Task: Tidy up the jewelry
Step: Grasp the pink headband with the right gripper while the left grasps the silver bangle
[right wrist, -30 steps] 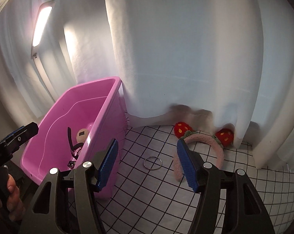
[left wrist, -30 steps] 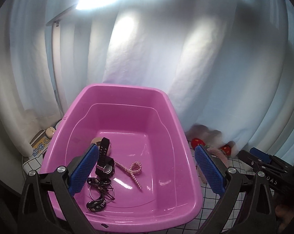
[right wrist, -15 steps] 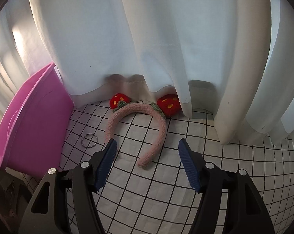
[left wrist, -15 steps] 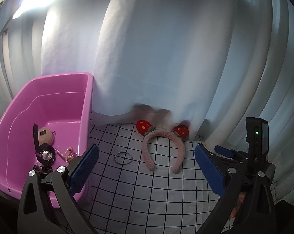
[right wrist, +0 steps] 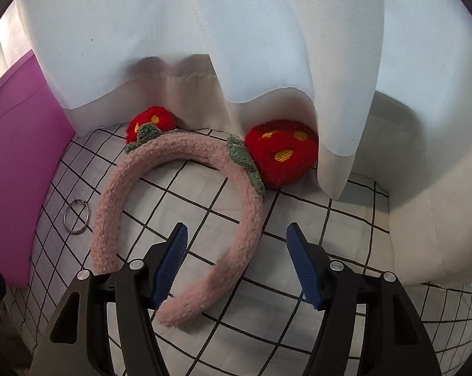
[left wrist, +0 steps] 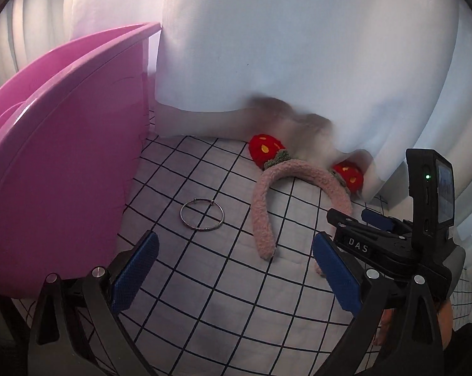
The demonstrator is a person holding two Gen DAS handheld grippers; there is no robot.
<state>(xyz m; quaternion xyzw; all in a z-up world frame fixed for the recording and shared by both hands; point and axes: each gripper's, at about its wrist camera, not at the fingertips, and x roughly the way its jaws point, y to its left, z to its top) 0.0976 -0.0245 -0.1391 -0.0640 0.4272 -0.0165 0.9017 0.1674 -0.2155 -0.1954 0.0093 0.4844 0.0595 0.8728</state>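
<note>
I see a white cloth with a black grid (left wrist: 223, 285) covering the surface. Directly on it lie a fuzzy pink headband (right wrist: 179, 150) with two red strawberry puffs, a thin metal ring (left wrist: 202, 214) just left of it, and a pink plastic tub (left wrist: 57, 169) at the left edge. A white curtain's hem (right wrist: 336, 169) drapes onto the cloth behind the headband.

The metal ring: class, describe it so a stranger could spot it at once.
Find the pink tub on the checked cloth. Beside its wall, left of the fuzzy headband, lies the ring. It alone is thin, bare, shiny metal.
</note>
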